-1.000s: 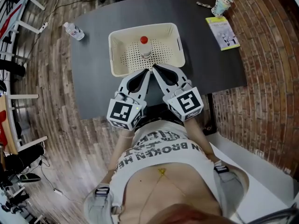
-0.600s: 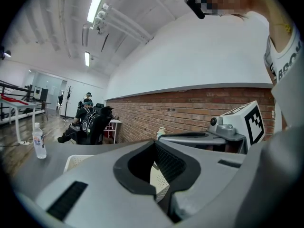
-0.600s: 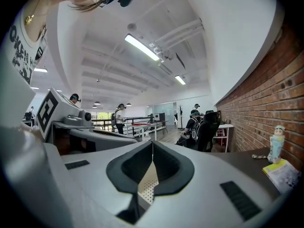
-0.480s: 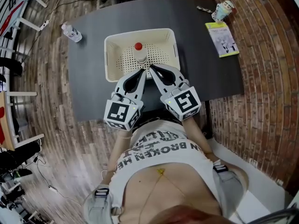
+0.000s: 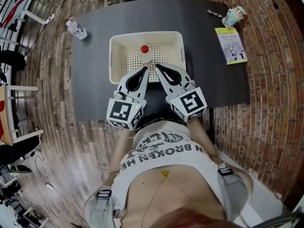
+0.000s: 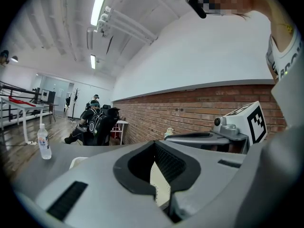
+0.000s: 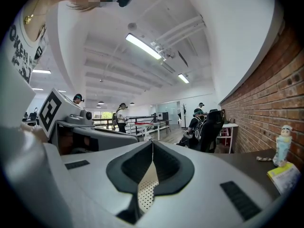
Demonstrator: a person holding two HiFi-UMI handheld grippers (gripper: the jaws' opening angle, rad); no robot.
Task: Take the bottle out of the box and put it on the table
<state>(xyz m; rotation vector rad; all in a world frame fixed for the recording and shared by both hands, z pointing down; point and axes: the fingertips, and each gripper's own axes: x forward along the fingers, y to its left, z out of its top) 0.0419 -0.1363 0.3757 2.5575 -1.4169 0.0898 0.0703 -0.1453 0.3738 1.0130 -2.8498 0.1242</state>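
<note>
We hold both grippers low over the near edge of the dark table (image 5: 95, 80), side by side and angled toward each other. The left gripper (image 5: 146, 69) is clenched, its jaws meeting at the tips with nothing between them. The right gripper (image 5: 157, 66) is closed and empty in the same way. Through the slit behind each pair of jaws we see only the perforated floor of the box (image 5: 122, 42). The bottle (image 5: 145, 55), red-capped, stands upright near the middle of the cream box. Both gripper tips lie just beside it at its 6 o'clock, and we cannot tell whether they touch it. A second bottle (image 5: 76, 29) stands at the box's 10 o'clock, on the table's corner. A booklet (image 5: 231, 45) lies at 3 o'clock, and a small figure (image 5: 234, 16) stands at 2 o'clock.
</note>
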